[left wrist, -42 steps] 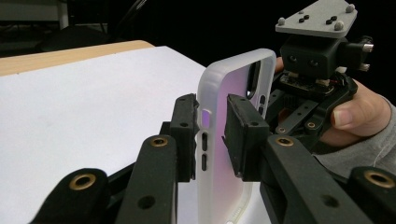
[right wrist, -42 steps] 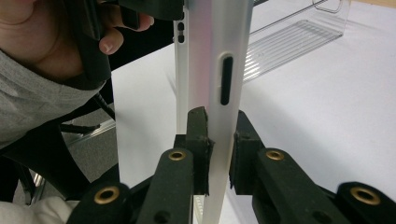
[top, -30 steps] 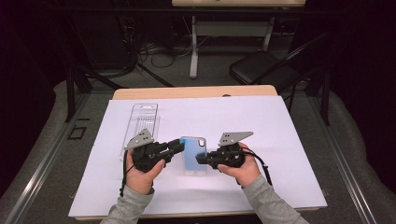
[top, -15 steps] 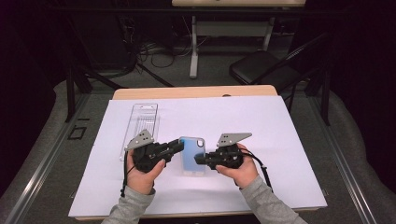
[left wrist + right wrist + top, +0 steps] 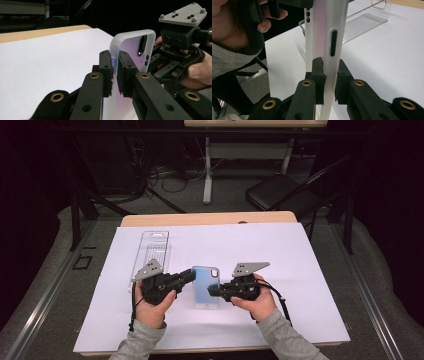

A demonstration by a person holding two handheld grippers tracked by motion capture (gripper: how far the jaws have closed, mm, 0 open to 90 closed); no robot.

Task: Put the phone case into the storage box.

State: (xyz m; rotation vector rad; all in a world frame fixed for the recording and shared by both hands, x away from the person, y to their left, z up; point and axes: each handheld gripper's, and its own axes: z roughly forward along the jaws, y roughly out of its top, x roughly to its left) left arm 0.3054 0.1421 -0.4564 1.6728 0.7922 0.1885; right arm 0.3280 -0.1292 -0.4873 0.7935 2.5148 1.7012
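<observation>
Pinching the phone case from both sides, the left tongs, just closing, and right tongs are gripping its opposite edges above the desk.

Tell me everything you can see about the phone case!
The phone case is see-through and frosted, with a milky rim and a bluish-purple shimmer. It has a long camera hole near one end and small side slots. It sits over the white sheet, clamped on its side rims by both tools: the left tool and the right tool.
</observation>
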